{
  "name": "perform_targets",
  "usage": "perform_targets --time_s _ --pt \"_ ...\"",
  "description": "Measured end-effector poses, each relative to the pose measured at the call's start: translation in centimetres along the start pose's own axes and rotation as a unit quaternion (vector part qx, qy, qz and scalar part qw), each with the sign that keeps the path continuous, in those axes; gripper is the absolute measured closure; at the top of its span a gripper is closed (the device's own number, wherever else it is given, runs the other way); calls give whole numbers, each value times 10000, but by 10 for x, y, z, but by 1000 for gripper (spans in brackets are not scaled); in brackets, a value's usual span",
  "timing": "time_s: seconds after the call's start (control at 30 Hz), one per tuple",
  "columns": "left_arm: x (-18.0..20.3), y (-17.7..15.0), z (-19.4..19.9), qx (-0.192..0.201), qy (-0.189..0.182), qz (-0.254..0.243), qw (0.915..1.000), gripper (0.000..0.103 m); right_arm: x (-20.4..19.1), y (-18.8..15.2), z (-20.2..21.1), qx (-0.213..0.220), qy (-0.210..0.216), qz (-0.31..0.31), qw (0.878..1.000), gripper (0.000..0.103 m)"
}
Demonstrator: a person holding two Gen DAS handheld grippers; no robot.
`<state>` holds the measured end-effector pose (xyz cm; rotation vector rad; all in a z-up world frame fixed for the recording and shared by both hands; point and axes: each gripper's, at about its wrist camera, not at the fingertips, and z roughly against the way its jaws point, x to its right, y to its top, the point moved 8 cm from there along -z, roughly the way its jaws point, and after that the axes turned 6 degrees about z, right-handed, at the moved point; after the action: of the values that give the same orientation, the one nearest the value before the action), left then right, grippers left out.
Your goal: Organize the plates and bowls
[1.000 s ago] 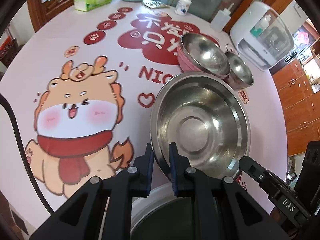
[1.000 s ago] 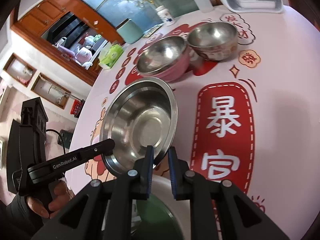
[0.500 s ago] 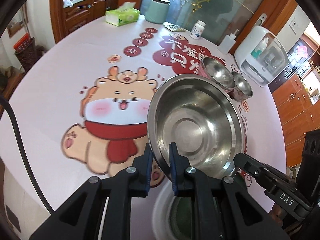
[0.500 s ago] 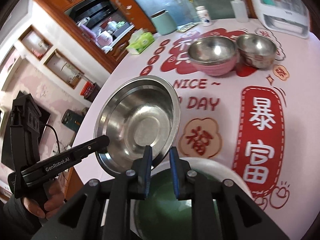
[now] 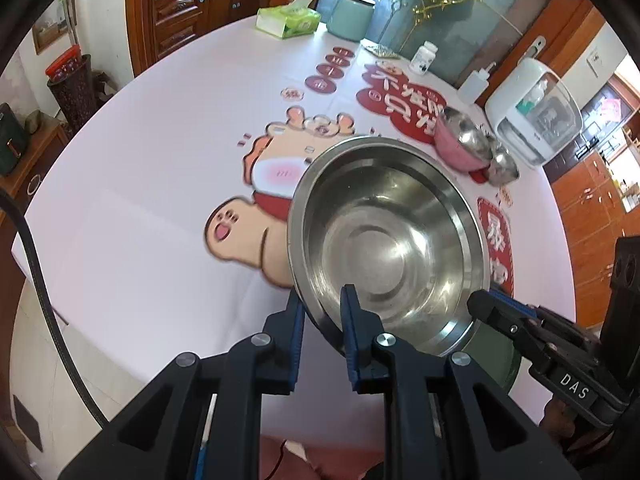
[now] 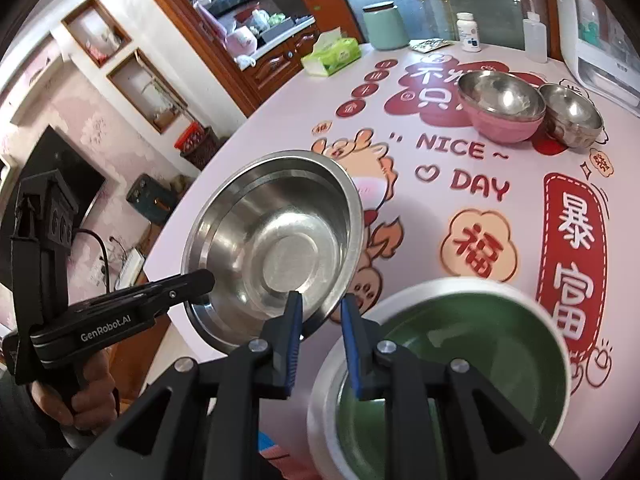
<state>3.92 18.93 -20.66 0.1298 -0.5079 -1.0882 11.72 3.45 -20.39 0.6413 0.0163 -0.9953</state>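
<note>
At centre in the left wrist view, my left gripper (image 5: 322, 312) clamps the near rim of the large steel bowl (image 5: 388, 236), lifted above the table (image 5: 152, 152); pink bowl (image 5: 460, 144) at 1 o'clock. Right wrist view: my right gripper (image 6: 322, 316) pinches the same rim; green-lined bowl (image 6: 448, 364) at 4 o'clock. Risk, in my judgement: uneven pull between grips could tilt or drop it.

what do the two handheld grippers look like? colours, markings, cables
Both are matte black with blue pads on the fingers and silver pivot screws. The left gripper body reads "GenRobot.AI" in white; a black cable runs behind it. The right gripper body reads "DAS". A bare hand grips the left handle; no sleeve shows.
</note>
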Motion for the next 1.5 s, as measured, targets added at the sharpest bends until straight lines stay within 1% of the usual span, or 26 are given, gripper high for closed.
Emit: perform_targets --time_s 0.17,0.4,0.73,1.0,1.1,1.23,1.5 --pt "-17 -15 -1 -229 22 -176 9996 86 -18 -16 -9 -184 -208 26 9996 83" --pt "-36 -29 -5 -525 65 -422 9977 86 -41 -39 -22 -385 -506 91 9979 78" --pt "-56 -46 -16 -940 63 -736 9928 85 -60 -61 -33 -548 -880 42 9946 76" --pt "-61 -48 -24 -1126 49 -910 9894 85 -63 -66 -39 -651 -1078 -20 9920 74" --pt "-61 -49 -27 -1163 61 -952 9886 85 -62 -68 -41 -677 -1089 -58 9917 72" --pt "-59 -47 -31 -1133 93 -1034 9881 85 -64 -69 -43 -696 -1094 -39 9915 70" --pt "-57 -40 -36 -1090 182 -1046 9884 84 -64 -66 -45 -689 -1006 8 9925 65"
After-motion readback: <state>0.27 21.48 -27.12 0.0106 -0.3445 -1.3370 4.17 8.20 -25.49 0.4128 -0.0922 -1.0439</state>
